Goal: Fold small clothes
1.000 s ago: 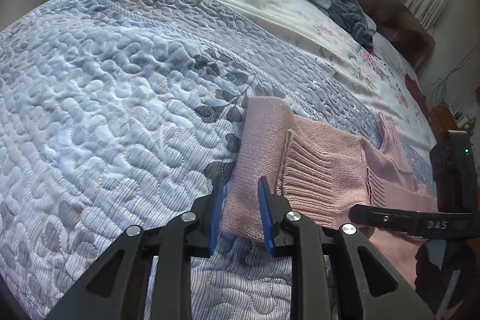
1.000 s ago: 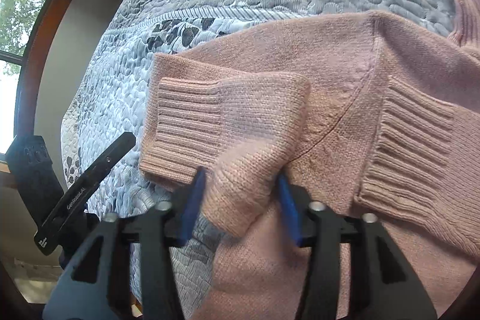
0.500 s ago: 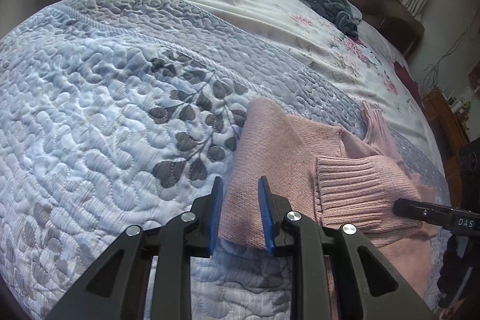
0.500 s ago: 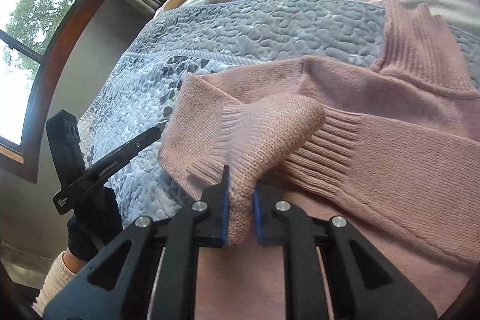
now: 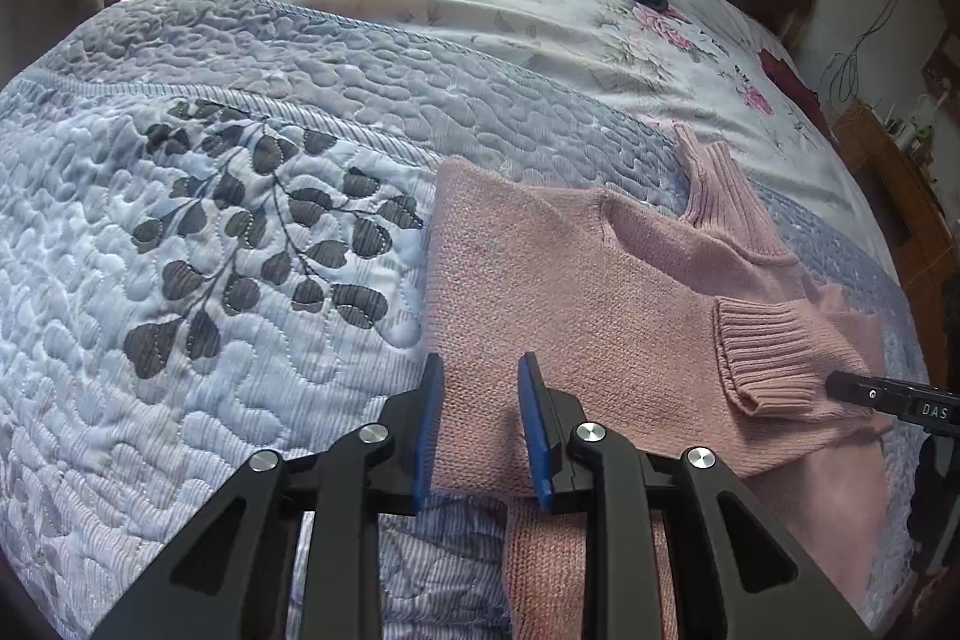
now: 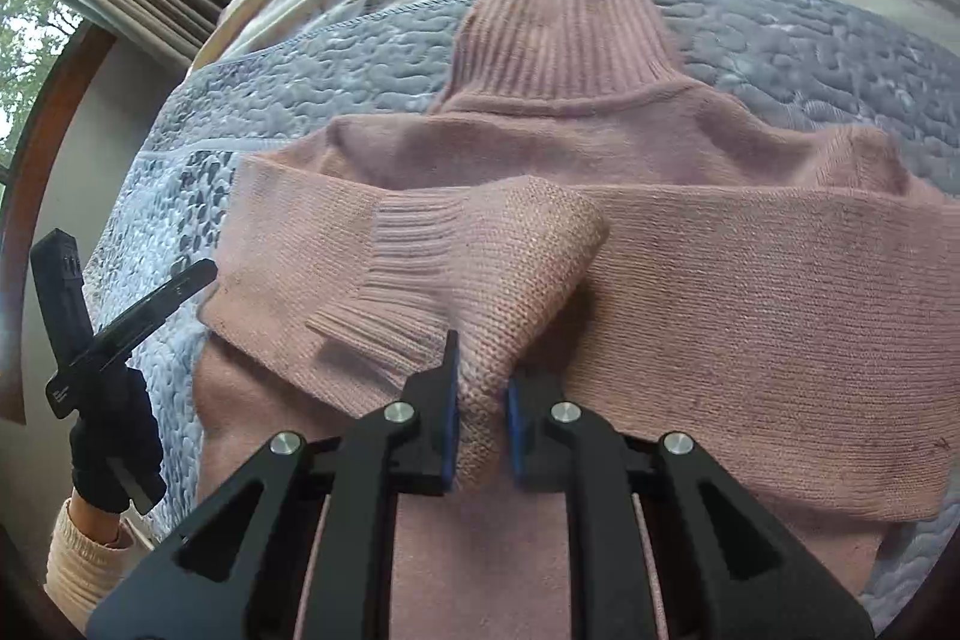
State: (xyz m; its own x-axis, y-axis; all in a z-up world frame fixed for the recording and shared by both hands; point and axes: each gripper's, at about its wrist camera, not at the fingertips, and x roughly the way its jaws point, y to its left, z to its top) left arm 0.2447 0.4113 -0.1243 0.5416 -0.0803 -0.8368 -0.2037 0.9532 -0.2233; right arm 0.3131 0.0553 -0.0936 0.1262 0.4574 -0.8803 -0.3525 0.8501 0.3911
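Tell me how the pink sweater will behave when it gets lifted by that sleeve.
Likely floppy: the pink sweater bunches into a soft ridge where the right claw pinches its sleeve. The thick knit probably grips rather than slips. Lifted there, the body would likely trail across the quilt.

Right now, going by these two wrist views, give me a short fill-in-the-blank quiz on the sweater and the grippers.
1. The sweater is ____ in colour.
2. The right gripper is pinching a ____ of the sweater.
3. The sweater lies on a quilt printed with dark ____.
4. The left gripper has its jaws ____.

Missing words: pink; sleeve; leaves; open
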